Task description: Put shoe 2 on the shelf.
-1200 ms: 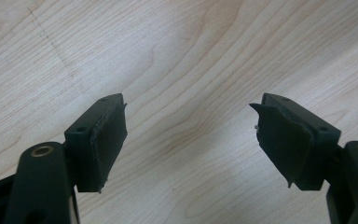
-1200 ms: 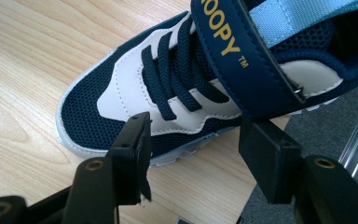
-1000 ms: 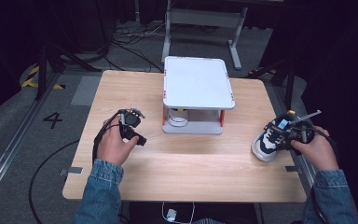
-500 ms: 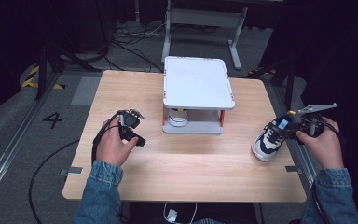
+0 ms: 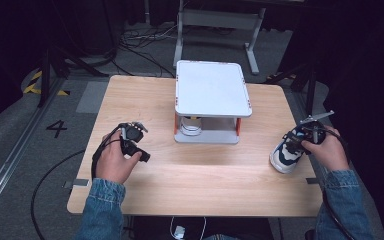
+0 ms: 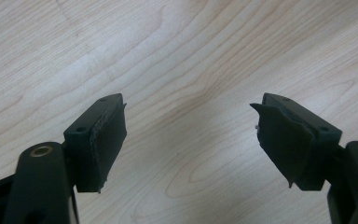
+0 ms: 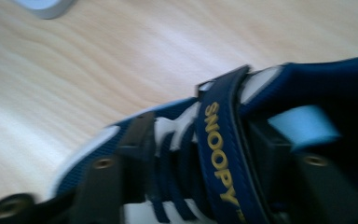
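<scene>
1. The right gripper [image 5: 300, 140] is at the table's [image 5: 205, 180] right edge, about four o'clock from the white two-tier stand [image 5: 212, 90] at centre. Its jaws are closed on a small blue-and-white sneaker [image 5: 286, 156], one jaw either side of the upper.
2. In the right gripper view, the jaws straddle the sneaker's [image 7: 205, 154] navy strap [image 7: 221, 158], lettered "SNOOPY" in yellow. The view is blurred; whether the sole touches the wood I cannot tell.
3. The sneaker's long axis runs roughly from one o'clock to seven o'clock, toe toward the table's near edge, heel under the right hand [image 5: 327, 150].
4. The left gripper [image 5: 132, 137] hovers at about eight o'clock from the stand, well apart from the sneaker. Its jaws stand wide with nothing between them, bare wood below [image 6: 186, 70].
5. Judgement: the right hand is the working hand. The stand lies at ten o'clock from the sneaker; the lower shelf already holds a white object [image 5: 191, 125], too shadowed to identify.
</scene>
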Available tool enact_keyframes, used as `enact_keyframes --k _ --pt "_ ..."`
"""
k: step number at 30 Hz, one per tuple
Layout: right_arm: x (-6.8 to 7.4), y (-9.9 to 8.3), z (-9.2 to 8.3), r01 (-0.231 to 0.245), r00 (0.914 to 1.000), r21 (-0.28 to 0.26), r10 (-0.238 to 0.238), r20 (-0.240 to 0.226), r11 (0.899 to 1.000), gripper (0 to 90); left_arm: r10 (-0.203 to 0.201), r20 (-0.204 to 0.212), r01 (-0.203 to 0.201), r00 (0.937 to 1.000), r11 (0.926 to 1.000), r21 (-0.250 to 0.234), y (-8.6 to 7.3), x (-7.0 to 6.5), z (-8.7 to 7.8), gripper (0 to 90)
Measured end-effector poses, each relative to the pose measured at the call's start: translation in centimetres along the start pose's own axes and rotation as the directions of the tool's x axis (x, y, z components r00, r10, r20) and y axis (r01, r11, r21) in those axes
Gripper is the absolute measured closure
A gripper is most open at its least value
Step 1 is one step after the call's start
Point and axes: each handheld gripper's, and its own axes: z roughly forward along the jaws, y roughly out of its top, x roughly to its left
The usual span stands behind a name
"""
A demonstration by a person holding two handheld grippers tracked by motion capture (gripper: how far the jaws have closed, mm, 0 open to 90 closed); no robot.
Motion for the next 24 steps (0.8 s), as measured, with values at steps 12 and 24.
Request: enact_keyframes --k 12,24 --pt "5.6 2.0 -3.0 0.067 0.9885 -0.022 -0.069 -0.134 0.998 76.0 -0.004 -0.003 0.004 1.0 1.0 0.002 -0.1 0.1 0.0 24.5" --pt "15.7 4.0 1.1 0.181 0.9527 0.01 -0.173 -0.25 0.983 70.5 0.012 0.007 -0.012 0.9999 0.9999 -0.008 0.4 -0.1 -0.1 24.6"
